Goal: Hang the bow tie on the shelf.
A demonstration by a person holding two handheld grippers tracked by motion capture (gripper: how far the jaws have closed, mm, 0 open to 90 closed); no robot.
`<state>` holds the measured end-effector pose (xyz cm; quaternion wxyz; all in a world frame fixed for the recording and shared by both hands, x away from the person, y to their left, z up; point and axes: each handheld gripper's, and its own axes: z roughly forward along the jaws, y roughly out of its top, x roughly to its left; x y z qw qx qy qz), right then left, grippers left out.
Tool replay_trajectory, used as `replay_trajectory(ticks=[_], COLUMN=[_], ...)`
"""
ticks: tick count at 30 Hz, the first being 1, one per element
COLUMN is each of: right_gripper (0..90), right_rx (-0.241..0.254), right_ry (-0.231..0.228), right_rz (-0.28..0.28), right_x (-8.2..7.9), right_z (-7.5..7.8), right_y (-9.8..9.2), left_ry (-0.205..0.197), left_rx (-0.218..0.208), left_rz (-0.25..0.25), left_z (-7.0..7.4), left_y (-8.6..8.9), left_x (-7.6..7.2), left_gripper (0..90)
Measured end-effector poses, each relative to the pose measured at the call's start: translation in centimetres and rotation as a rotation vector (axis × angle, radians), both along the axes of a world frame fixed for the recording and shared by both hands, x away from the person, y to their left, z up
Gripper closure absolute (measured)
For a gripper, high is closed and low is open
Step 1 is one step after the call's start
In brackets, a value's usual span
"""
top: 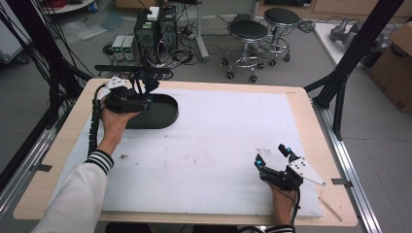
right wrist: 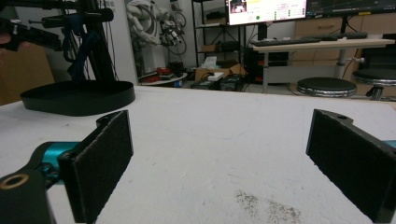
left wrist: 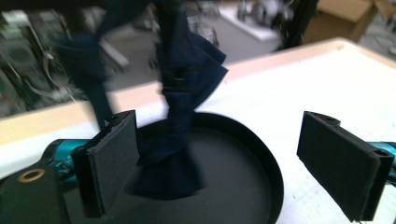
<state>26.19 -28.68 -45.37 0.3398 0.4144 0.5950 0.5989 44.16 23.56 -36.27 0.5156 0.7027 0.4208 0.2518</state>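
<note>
The left hand-held gripper [left wrist: 219, 163] stands released, a dark blue cloth [left wrist: 180, 116] hanging just ahead between its jaws into the black tray [left wrist: 261, 158], while the right hand-held gripper [right wrist: 219, 168] rests released on the white surface [right wrist: 224, 135].

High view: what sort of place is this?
Likely a robotics lab or data-collection workspace: computer towers with tangled cables on the floor, rolling stools, and a black frame around the foam-topped table.

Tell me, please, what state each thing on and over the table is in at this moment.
Left hand-held gripper: jaws wide apart, nothing pressed between the pads.
Dark blue cloth: hanging crumpled, lower end down in the tray.
Black tray: flat on the table, holding the cloth's lower end.
Right hand-held gripper: jaws open, holding nothing, low over the white mat.
White mat: spread flat, a few faint stains.
</note>
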Motion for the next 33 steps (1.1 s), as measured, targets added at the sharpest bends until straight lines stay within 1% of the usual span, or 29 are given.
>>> replay_trajectory(ticks=[2,4,5,7,9,12,13,14,15,16,18,20,21,23,24,25,28,30,31,33], right_gripper=[6.2,6.3,6.2,6.2,6.3,6.2,6.2,6.2,6.2,6.2,6.2,6.2,6.2,6.2,6.2,6.2,6.2,6.2,6.2,6.2], right_rx=[-0.005,-0.004,-0.001,-0.002,-0.005,-0.008,-0.007,-0.010,-0.012,-0.013,-0.014,-0.023,-0.025,-0.025,-0.030,-0.029,-0.030,-0.029,-0.029,-0.029], right_ry=[-0.004,-0.003,0.000,0.000,-0.003,-0.003,0.000,-0.003,-0.002,-0.001,0.002,-0.004,-0.006,-0.004,-0.007,-0.006,-0.006,-0.009,-0.012,-0.011], right_rz=[-0.001,0.001,-0.001,0.001,0.000,-0.001,-0.001,-0.002,-0.002,-0.002,-0.002,-0.004,-0.003,-0.003,-0.003,-0.002,-0.004,-0.006,-0.006,-0.009], right_x=[0.0,0.0,0.0,0.0,0.0,0.0,0.0,0.0,0.0,0.0,0.0,0.0,0.0,0.0,0.0,-0.1,-0.1,0.0,0.0,0.0], right_z=[0.0,0.0,0.0,0.0,0.0,0.0,0.0,0.0,0.0,0.0,0.0,0.0,0.0,0.0,0.0,0.0,0.0,0.0,0.0,0.0], right_y=[0.1,0.1,0.1,0.0,0.1,0.1,0.1,0.1,0.1,0.1,0.2,0.2,0.2,0.3,0.3,0.3,0.3,0.3,0.3,0.3], left_ry=[-0.022,-0.054,-0.067,-0.101,-0.118,-0.140,-0.153,-0.152,-0.158,-0.158,-0.167,-0.165,-0.162,-0.171,-0.171,-0.171,-0.185,-0.201,-0.216,-0.230], left_rx=[-0.019,-0.056,-0.061,-0.073,-0.077,-0.131,-0.137,-0.131,-0.132,-0.132,-0.144,-0.155,-0.146,-0.130,-0.129,-0.127,-0.114,-0.108,-0.102,-0.112], left_rz=[-0.015,-0.037,-0.042,-0.069,-0.082,-0.106,-0.110,-0.112,-0.115,-0.124,-0.129,-0.135,-0.133,-0.134,-0.141,-0.143,-0.131,-0.124,-0.118,-0.105], left_z=[0.0,0.1,0.1,0.1,0.0,-0.8,-1.3,-1.6,-2.1,-2.4,-3.1,-3.7,-4.1,-4.7,-5.1,-5.4,-6.4,-7.0,-7.2,-7.6], left_y=[0.6,1.2,1.4,1.9,2.5,3.3,3.6,3.9,4.2,4.3,4.8,5.1,5.2,5.4,5.5,5.6,5.8,6.0,6.0,6.1], left_x=[-0.8,-1.8,-2.3,-3.7,-4.9,-6.9,-7.8,-8.4,-9.3,-9.7,-10.9,-11.9,-12.5,-13.4,-13.9,-14.3,-15.3,-15.9,-16.1,-16.4], left_gripper=[13.4,13.4,13.4,13.5,13.4,11.6,9.3,8.5,8.5,8.0,7.0,7.0,6.9,6.9,6.9,6.9,6.8,6.7,6.7,6.7])
